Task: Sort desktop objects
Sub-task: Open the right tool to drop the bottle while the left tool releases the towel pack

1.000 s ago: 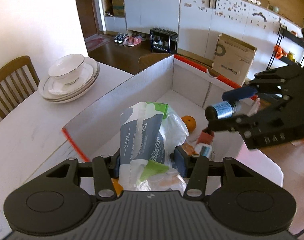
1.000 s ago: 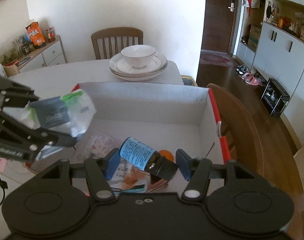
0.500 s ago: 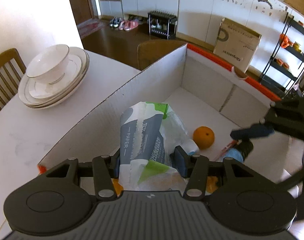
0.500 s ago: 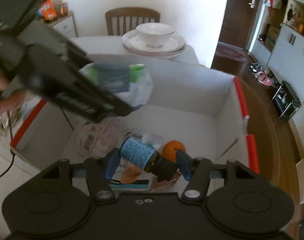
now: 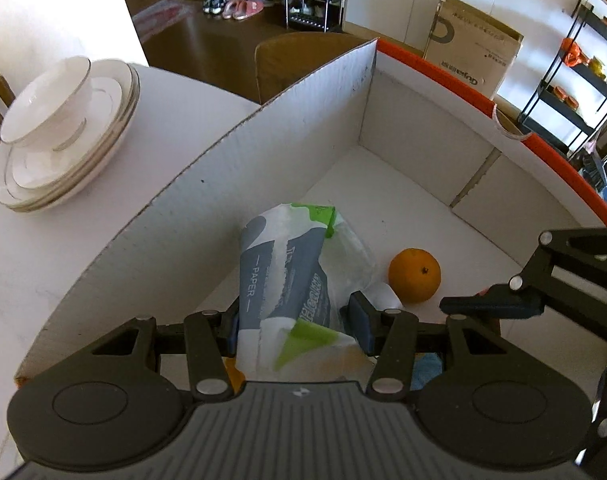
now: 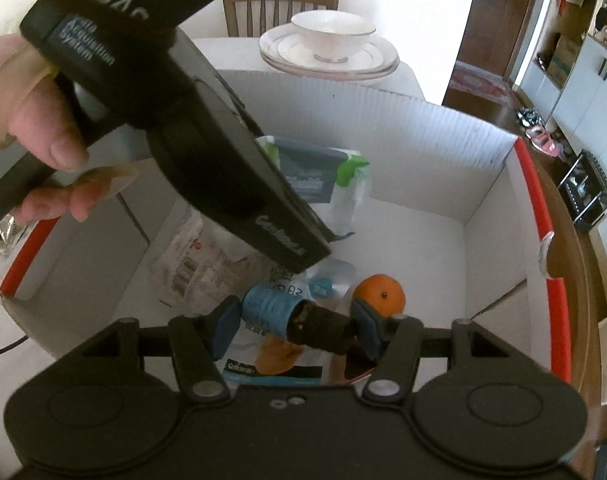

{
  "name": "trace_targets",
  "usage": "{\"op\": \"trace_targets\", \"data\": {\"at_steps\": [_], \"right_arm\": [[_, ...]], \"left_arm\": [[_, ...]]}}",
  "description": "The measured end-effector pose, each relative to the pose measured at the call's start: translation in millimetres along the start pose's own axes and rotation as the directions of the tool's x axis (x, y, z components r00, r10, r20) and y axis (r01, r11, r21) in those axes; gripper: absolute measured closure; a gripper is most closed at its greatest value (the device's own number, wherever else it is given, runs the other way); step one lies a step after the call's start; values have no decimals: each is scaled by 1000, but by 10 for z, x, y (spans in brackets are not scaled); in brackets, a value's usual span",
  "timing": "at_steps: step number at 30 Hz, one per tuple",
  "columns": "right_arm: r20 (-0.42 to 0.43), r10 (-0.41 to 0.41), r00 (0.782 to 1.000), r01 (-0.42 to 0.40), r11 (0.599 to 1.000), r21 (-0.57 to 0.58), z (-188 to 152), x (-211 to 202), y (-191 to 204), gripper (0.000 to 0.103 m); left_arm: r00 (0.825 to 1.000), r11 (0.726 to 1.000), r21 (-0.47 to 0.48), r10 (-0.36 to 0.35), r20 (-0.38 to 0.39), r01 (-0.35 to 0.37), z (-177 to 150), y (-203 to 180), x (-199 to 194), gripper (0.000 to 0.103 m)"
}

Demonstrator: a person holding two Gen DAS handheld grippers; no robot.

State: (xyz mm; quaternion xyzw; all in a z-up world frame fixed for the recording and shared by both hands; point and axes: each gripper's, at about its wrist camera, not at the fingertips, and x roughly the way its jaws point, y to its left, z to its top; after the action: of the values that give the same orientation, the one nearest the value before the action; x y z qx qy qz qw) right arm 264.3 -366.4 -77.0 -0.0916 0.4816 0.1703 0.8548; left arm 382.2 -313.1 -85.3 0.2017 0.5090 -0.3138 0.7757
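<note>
My left gripper (image 5: pixel 295 322) is shut on a soft tissue pack (image 5: pixel 291 280) printed grey, white and green, held low inside the white cardboard box (image 5: pixel 239 168) with an orange-red rim. My right gripper (image 6: pixel 295 322) is shut on a small dark bottle (image 6: pixel 287 314) with a blue label and black cap, lying crosswise between the pads, also down in the box (image 6: pixel 483 168). An orange (image 5: pixel 414 275) rests on the box floor to the right of the tissue pack. In the right wrist view the left gripper's body and a person's hand (image 6: pixel 35 120) cross the upper left, with the tissue pack (image 6: pixel 315 172) beyond.
Stacked white plates with a bowl (image 5: pixel 51 136) stand on the white table left of the box. Flat packets (image 6: pixel 191 256) and a small plastic item (image 6: pixel 327 280) lie on the box floor. A wooden chair (image 5: pixel 299 56) stands behind the box; another chair (image 6: pixel 279 0) behind the plates.
Both grippers have sunk deeper into the box with their loads. The left one moved forward over the box floor; the right gripper now shows at the left view's lower right edge.
</note>
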Motion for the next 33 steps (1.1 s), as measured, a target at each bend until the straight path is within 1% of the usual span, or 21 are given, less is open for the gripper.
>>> {"op": "trace_targets", "data": {"at_steps": [1,3,8,10,11,15,19,20,22,31,33], "right_arm": [[-1,0,1000,0,1000,1,1,6,-2,48],[-4,7,1000,-7,1000,7,11,5,-10,51],[4,11,1000,-11,1000,14,16,-35,-13,48],[8,17,1000,-17,1000,23,21,-39,-36,44],[10,20,1000,-20,999,26,32,-23,-58,43],[20,24,1000,-24,999,39,19,-53,-107,39],[34,31,999,-33,998,48,14,-111,-148,38],[38,33,999,-35,998,50,14,-128,-156,38],[50,30,998,-33,998,61,10,-172,-176,31],[111,68,991,-77,994,79,-28,-404,-167,25],[124,72,990,-84,992,96,-42,-466,-170,24]], "left_arm": [[1000,1000,-5,-2,-2,2,1,7,9,52],[1000,1000,-15,-9,-11,9,8,27,34,51],[1000,999,-50,-20,-6,20,16,75,17,46],[1000,998,-53,-21,-2,21,-1,85,3,43],[1000,998,-53,-15,2,15,-10,89,-7,42],[1000,998,-65,-13,21,14,-56,112,-56,41],[999,997,-72,-12,39,15,-69,106,-110,39],[999,997,-76,-13,46,17,-77,103,-135,38],[998,996,-82,-21,67,27,-109,104,-208,36],[983,994,-97,-33,179,51,-281,85,-690,35],[978,993,-102,-36,208,58,-368,85,-815,34]]}}
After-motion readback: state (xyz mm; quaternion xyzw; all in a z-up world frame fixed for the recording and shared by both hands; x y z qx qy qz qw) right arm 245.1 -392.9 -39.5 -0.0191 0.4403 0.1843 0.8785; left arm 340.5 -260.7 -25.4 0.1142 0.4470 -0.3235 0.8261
